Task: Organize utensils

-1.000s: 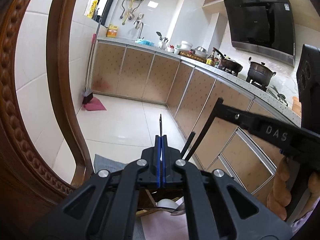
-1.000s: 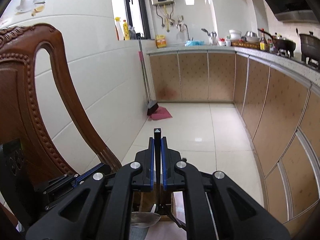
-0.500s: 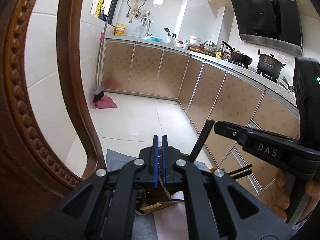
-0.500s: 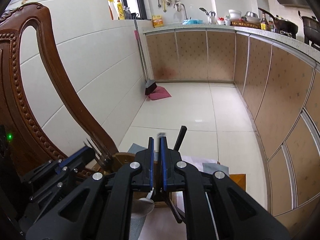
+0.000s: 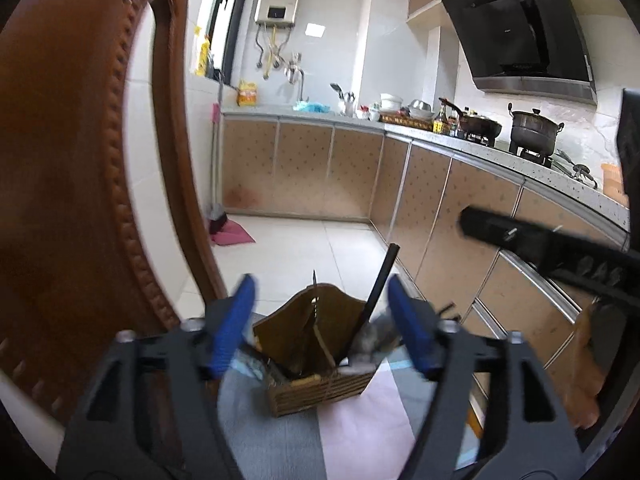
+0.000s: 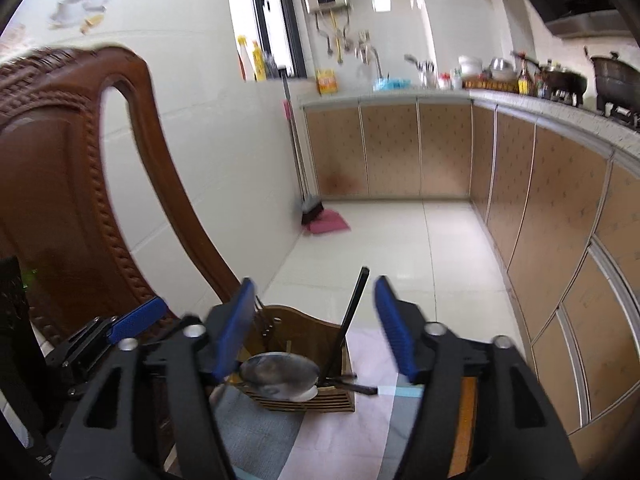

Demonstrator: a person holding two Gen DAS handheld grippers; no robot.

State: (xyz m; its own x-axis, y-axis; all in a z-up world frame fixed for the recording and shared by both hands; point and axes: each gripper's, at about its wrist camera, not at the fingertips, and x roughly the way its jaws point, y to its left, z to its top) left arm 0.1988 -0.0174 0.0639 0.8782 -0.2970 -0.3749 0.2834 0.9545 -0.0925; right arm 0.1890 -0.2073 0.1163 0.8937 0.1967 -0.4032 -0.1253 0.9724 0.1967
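Note:
A wooden utensil holder (image 5: 320, 360) stands on a patchwork cloth; it also shows in the right wrist view (image 6: 304, 364). A black chopstick (image 5: 378, 292) leans out of it, seen too in the right wrist view (image 6: 352, 320). A fork (image 5: 315, 300) stands in its back part. A metal spoon bowl (image 6: 280, 372) sticks out at the front. My left gripper (image 5: 320, 328) is open and empty just above the holder. My right gripper (image 6: 316, 328) is open and empty above it too. The right gripper's body (image 5: 560, 248) crosses the left wrist view.
A carved wooden chair back (image 5: 80, 200) rises close on the left, also in the right wrist view (image 6: 80, 184). Kitchen cabinets (image 6: 540, 220) and a counter with pots run along the right. A broom (image 6: 308, 208) leans on the far wall.
Both grippers have opened; each was shut on a thin utensil before. The fork and the chopstick now stand in the holder. Both cameras have tilted down toward it.

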